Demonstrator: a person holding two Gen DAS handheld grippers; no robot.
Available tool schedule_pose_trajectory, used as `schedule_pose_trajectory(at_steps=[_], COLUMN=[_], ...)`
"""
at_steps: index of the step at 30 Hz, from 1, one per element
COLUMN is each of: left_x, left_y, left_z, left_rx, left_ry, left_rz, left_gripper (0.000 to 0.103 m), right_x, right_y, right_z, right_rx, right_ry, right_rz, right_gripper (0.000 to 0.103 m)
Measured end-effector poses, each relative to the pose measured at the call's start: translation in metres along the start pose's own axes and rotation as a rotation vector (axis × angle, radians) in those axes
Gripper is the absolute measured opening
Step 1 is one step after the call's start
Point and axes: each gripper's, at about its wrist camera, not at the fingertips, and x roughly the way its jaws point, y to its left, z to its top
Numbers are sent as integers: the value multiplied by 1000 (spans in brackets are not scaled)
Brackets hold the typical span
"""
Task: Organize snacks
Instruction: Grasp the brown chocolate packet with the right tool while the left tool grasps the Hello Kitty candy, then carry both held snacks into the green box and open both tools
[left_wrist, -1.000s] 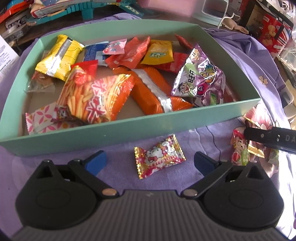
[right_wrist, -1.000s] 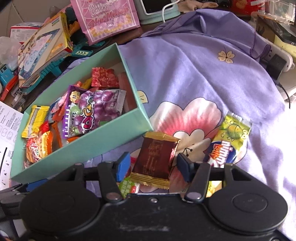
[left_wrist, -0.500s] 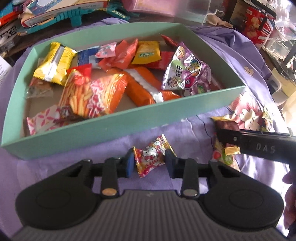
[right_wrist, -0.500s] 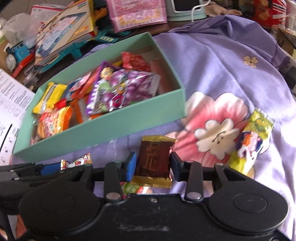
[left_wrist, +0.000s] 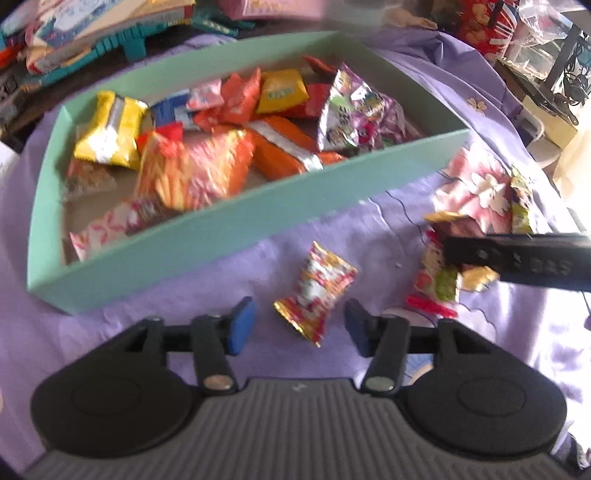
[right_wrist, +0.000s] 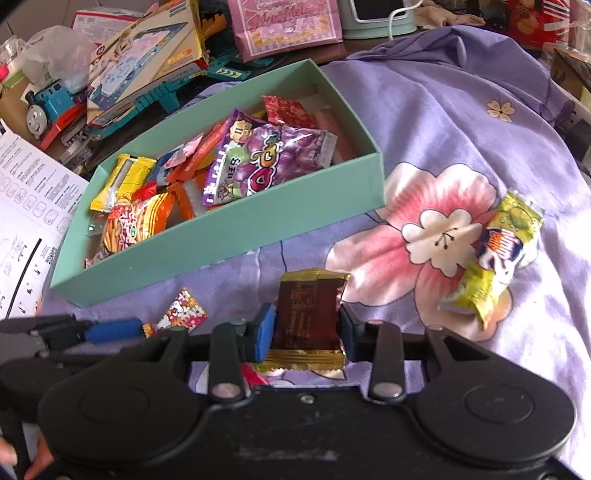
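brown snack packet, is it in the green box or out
Out. The brown snack packet sits clamped between the right gripper pads, above the purple cloth, short of the green box.

The left gripper (left_wrist: 299, 325) tilts steeply down, and its jaws have just been opening: the blue pads (left_wrist: 241, 325) stand apart with clear gaps on both sides of the red-and-white candy (left_wrist: 317, 291) between them, neither pad touching it. The right gripper (right_wrist: 306, 332) also angles steeply down, its jaws having just eased inward; the pads (right_wrist: 265, 332) press on both sides of the brown-and-gold snack packet (right_wrist: 308, 317). In the left wrist view, one right finger reaches in from the right edge. Fingertips of a hand (right_wrist: 22, 463) show at the lower left corner of the right wrist view.
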Motion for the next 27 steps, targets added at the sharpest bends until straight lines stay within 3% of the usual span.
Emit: schedule_pose_trajectory(at_steps=[5,10,18,27], left_x=[9,10,2,-23], left_y=[-12,-24,-13,-9], left_z=[9,3,-4,-3], left_rx=[105,165,70,30], left_ry=[8,9,15,-27], left_rz=[-16,-23,-40,-53], left_gripper=[55,30,28,28], right_x=[-5,-6,-11,-29], right_y=[-6,-8,-8,-2], right_z=[-2,-3,-5,-4], right_rx=[15,23,31,15], right_ry=[-5,-5,-13,-39], right_rz=[8,14,18,25], right_gripper=[37,37,37,37])
